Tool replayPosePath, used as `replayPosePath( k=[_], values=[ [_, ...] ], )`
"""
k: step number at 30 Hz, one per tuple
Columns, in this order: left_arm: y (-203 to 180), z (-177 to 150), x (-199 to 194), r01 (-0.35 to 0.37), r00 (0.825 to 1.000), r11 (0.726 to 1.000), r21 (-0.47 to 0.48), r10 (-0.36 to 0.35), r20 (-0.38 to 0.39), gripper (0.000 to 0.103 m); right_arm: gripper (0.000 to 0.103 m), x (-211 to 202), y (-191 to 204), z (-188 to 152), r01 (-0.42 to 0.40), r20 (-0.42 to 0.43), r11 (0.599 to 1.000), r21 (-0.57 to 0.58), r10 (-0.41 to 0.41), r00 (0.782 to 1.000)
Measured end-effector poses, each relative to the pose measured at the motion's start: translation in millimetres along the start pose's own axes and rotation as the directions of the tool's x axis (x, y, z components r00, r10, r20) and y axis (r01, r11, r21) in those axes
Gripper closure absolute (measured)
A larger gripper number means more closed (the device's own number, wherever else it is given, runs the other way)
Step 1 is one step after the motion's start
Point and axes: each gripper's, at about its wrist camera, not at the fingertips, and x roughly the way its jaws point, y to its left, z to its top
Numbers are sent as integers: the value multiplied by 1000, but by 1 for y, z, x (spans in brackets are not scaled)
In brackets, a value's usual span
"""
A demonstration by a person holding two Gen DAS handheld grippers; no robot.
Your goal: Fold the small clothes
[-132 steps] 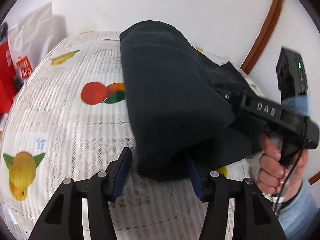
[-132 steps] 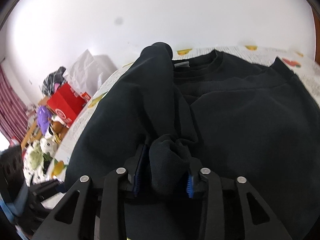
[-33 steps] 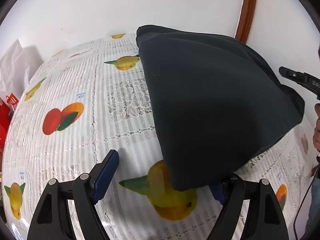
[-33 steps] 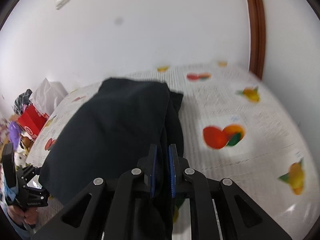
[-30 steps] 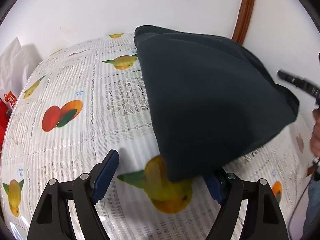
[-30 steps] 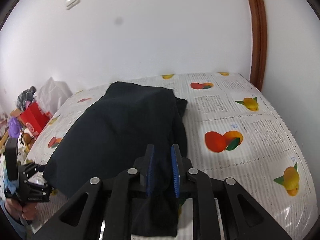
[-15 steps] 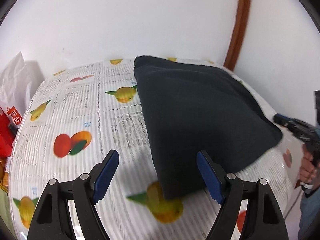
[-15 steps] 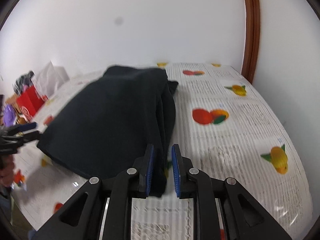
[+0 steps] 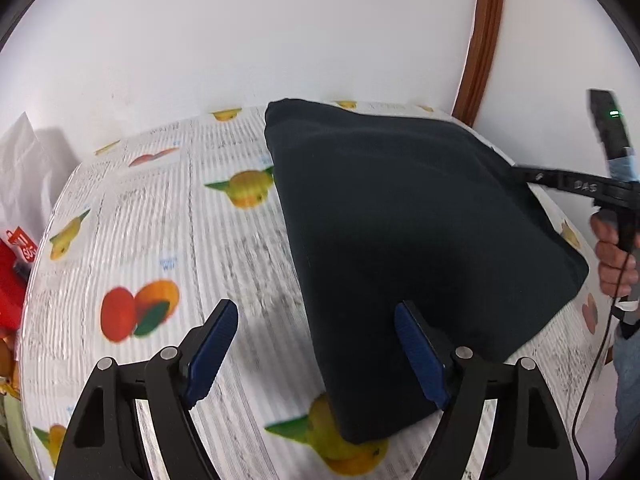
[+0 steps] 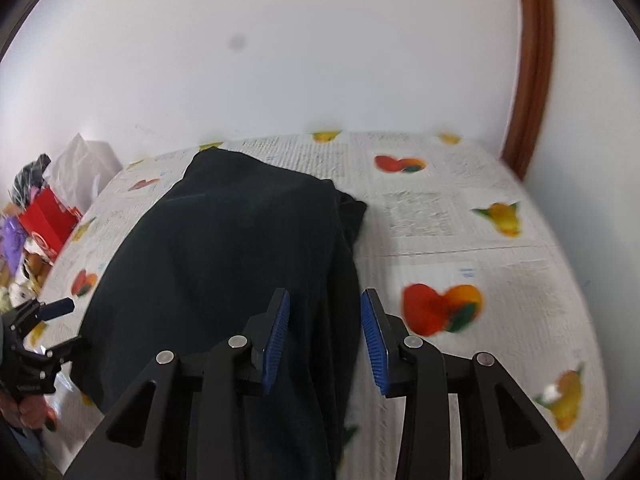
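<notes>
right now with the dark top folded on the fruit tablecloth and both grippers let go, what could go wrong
The dark top lies folded, but the right gripper, whose fingers have just been opening, straddles its edge with the pads clear; pulling away could snag a layer and undo the fold. On that side the layers look uneven and may slump. The glossy tablecloth might let the bundle slide if nudged.

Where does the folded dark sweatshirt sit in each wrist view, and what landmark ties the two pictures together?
Left wrist view: the folded dark sweatshirt fills centre and right, its near corner by the right finger.
Right wrist view: the sweatshirt fills centre-left, its right edge running down between the fingers.
Shared landmark: the brown wooden trim, upper right in both.
</notes>
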Motion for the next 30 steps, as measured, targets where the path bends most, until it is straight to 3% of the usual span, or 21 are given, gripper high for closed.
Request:
replayPosePath(
  k=[3, 5, 8, 10, 14, 19, 27, 28, 30],
  values=[
    [6, 7, 9, 30, 999, 999, -22, -30, -19, 24, 69, 30, -7, 7, -80, -93, 995, 58, 85, 992],
    [7, 7, 17, 48, 998, 999, -17, -49, -41, 24, 93, 43, -11, 9, -96, -105, 992, 80, 104, 989],
    [10, 3, 19, 73, 996, 997, -19, -74, -50, 22, 95, 23, -20, 7, -163, 27, 983, 82, 161, 987],
    [14, 4, 20, 93, 994, 995, -31, -94, -52, 22, 95, 14, -27, 0, -188, 74, 976, 107, 181, 981],
    [19, 11, 17, 61, 997, 998, -30, -62, -36, 22, 91, 29, -22, -1, -94, -46, 993, 69, 98, 994],
    [27, 23, 19, 33, 999, 998, -47, -35, -34, 24, 77, 14, -26, 27, -85, -6, 992, 91, 86, 996],
    [25, 31, 32, 29, 998, 999, -42, -31, -55, 23, 69, 65, -37, 66, -103, -55, 975, 198, 115, 992],
    [25, 31, 35, 28, 998, 999, -39, -30, -58, 23, 74, 74, -39, 68, -107, -62, 970, 218, 124, 990],
    [26, 31, 36, 29, 997, 999, -38, -31, -64, 23, 95, 84, -39, 76, -120, -54, 972, 201, 133, 990]
  ],
)
